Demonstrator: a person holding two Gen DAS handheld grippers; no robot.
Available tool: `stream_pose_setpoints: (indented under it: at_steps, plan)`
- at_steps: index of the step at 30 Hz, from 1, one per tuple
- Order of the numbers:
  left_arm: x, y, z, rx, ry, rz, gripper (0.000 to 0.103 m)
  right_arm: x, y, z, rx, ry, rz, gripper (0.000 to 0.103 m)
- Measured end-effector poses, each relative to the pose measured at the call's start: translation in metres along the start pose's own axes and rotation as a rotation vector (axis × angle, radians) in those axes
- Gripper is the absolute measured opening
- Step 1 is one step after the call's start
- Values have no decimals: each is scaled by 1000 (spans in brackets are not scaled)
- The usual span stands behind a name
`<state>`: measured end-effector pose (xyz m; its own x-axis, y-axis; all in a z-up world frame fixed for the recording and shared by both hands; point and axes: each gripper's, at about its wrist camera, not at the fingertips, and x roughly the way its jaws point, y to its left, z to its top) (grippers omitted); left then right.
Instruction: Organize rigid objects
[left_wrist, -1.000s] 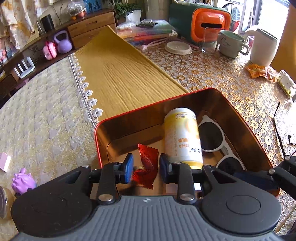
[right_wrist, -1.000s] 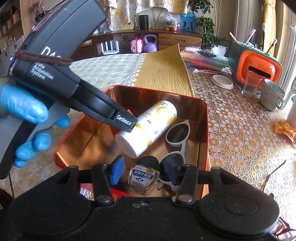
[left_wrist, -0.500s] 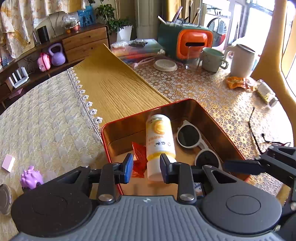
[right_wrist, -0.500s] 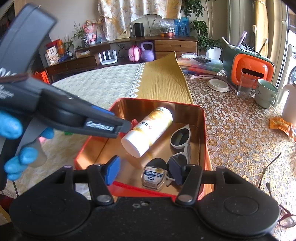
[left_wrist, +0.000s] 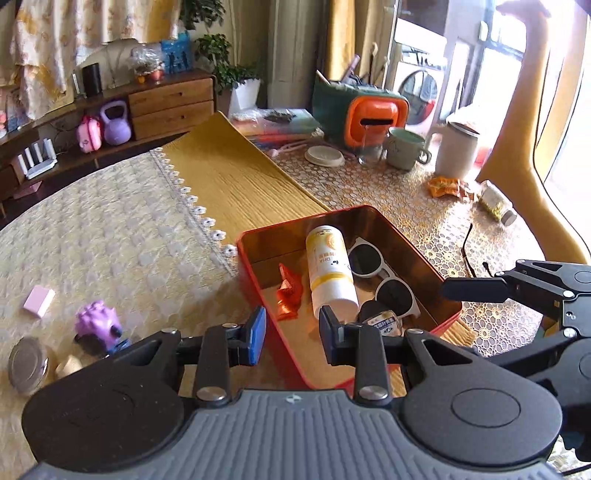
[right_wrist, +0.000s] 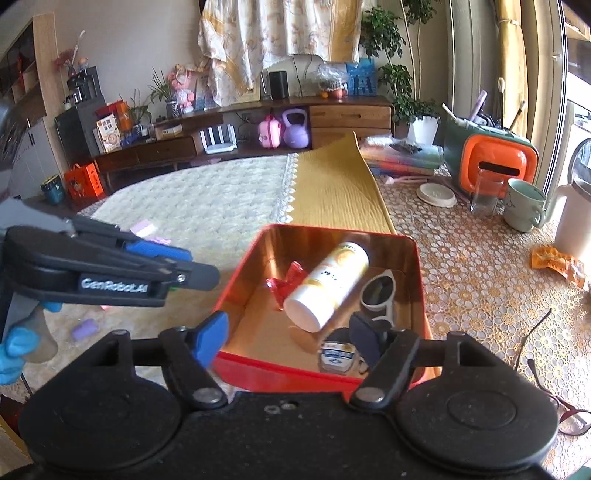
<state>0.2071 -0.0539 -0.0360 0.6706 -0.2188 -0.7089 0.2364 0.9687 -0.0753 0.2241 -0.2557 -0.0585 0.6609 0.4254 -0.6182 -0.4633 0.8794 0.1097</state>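
Red rectangular metal tin (left_wrist: 255, 236) on the desk (left_wrist: 110, 236), beside the lace-trimmed edge of the yellow cloth runner (left_wrist: 236, 177). Already in the tin: a white-and-yellow plastic bottle (left_wrist: 330, 269) lying on its side, white-framed sunglasses (left_wrist: 384, 277), a red foil candy wrapper (left_wrist: 288, 291) and a small glass bottle with a black cap (right_wrist: 338, 354) at the near wall. Apparently still to be sorted, toward the desk's left edge: a purple spiky toy (left_wrist: 96, 321), a pink block (left_wrist: 38, 301) and a round metal lid (left_wrist: 27, 363); the task appears partly done.

The left hand-held gripper (left_wrist: 290, 338) stands narrowly parted and empty, over the tin's near-left corner. The right hand-held gripper (right_wrist: 291, 338) is released, its jaws having just been opening, with nothing pressed between them; the small glass bottle lies free below.

Compared with one second earlier, both grippers have drawn up and back from the tin, the left one no longer straddles the wrapper, and the right one's jaws are wider apart.
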Motion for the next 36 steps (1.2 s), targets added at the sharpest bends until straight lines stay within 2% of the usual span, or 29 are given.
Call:
stream_pose_setpoints:
  at_steps: [8,14,16,17,18,23,26,30,36]
  plan:
    - [-39,30,-23,-47,-49,14,30,-12,36,4,-33,-35,53,82]
    - [-59,56,-43,-73,-62,35,32,-10,63,5,-48,-38,97,84]
    - [-64,67,-50,-87,-66,38,48,-8,71,6,-57,-37,109,85]
    - [-68,71,-54,-94,-77,42,65,-6,75,6,-62,-36,112,85]
    - [-72,76,-58,-101,-93,49,70,-5,79,5,-67,-35,118,85]
    - [-82,96,-73,-102,-93,76,71,1,95,4,-85,-26,132,89]
    - [-87,107,-85,-105,-100,101,80,6,103,5,-89,-27,134,96]
    - [-93,125,-103,-135,-120,118,84,14,110,4,-92,-25,141,102]
    - [-90,142,-126,-134,-103,139,84,36,119,5,-91,3,141,103]
